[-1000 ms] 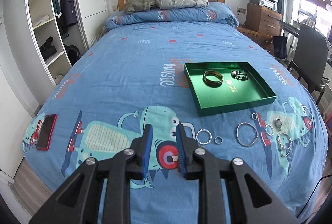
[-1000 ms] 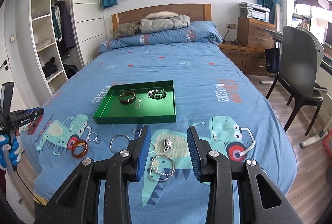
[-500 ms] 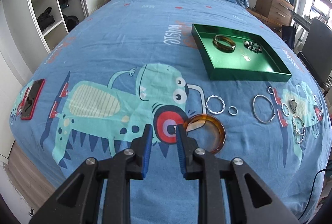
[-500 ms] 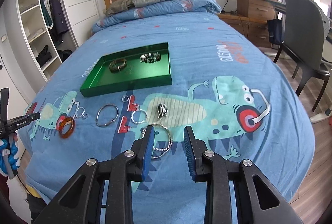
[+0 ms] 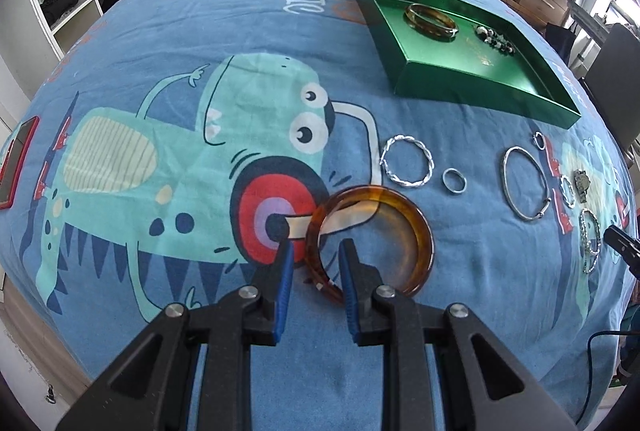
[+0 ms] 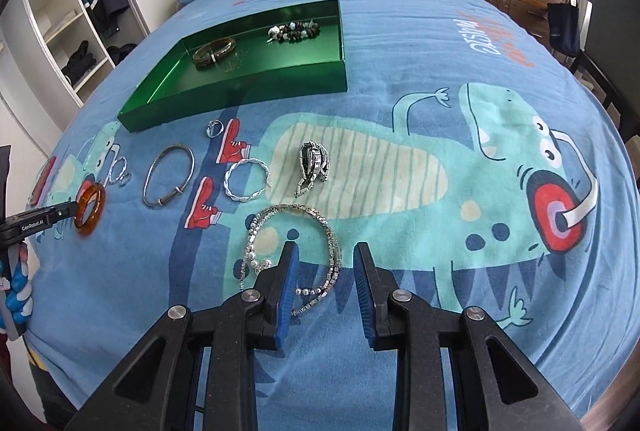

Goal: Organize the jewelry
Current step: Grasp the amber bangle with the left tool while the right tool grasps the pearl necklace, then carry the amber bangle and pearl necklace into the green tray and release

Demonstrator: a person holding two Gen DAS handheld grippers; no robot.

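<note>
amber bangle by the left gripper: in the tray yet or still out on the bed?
Out. The amber bangle lies flat on the bedspread, short of the green tray; the open left gripper straddles its near rim.

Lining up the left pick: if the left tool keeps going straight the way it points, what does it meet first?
Most likely the amber bangle: its near rim already sits between the left tool's open fingers, with the bedspread right beneath. Exact depth is unclear.

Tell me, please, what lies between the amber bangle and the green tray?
In the left wrist view, a twisted silver bangle lies between the amber bangle and green tray.
</note>
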